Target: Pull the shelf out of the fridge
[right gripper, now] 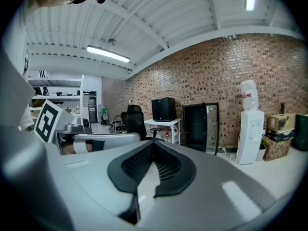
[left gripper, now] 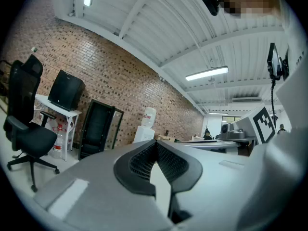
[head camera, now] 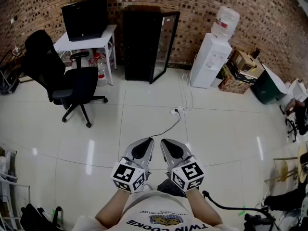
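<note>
A tall black fridge (head camera: 140, 44) stands against the brick wall, its glass door (head camera: 166, 46) swung open to the right; its inside is too dark to show any shelf. The fridge (left gripper: 97, 128) appears far off in the left gripper view, and the fridge (right gripper: 200, 127) shows just as far away in the right gripper view. My left gripper (head camera: 150, 141) and right gripper (head camera: 163, 142) sit side by side close to my body, far from the fridge across the floor. Both are shut with nothing between their jaws.
A black office chair (head camera: 67, 81) stands left of the fridge beside a white table (head camera: 89, 42) bearing a black monitor (head camera: 85, 17). A white water dispenser (head camera: 211, 57) and cardboard boxes (head camera: 243, 69) sit to the right. A cable and power strip (head camera: 175, 111) lie on the tiled floor.
</note>
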The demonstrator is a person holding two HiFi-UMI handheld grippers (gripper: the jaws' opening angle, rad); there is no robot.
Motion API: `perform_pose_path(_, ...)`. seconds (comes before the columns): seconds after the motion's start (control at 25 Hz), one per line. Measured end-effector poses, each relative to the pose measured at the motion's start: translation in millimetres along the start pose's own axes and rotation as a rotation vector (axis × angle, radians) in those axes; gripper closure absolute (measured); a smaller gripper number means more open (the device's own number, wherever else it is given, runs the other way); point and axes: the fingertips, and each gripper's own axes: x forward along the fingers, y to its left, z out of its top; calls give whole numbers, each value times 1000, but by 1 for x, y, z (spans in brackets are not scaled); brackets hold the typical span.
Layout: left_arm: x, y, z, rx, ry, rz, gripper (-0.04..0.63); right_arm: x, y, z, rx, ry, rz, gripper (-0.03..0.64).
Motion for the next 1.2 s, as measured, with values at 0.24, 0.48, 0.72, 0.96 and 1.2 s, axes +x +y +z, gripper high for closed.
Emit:
perform_pose_path(0.24, 15, 12, -7, -12, 23, -3, 595, 18, -13, -1, 21, -3, 13, 612)
perform_pose_path(0.48, 31, 49, 4, -1, 6, 53, 595, 53, -28, 5, 32, -10, 48, 612)
perform_pose_path(0.72, 71, 90, 16, 21, -14, 92, 595, 103, -57, 14, 37, -3, 84, 612)
perform_pose_path(0.96, 129, 129, 29, 17, -3, 79, 595, 159, -97, 29, 45, 8, 106, 612)
perform_pose_path(1.2, 195, 164, 39, 26, 30, 51, 595, 213, -144, 49, 50, 3, 113, 612)
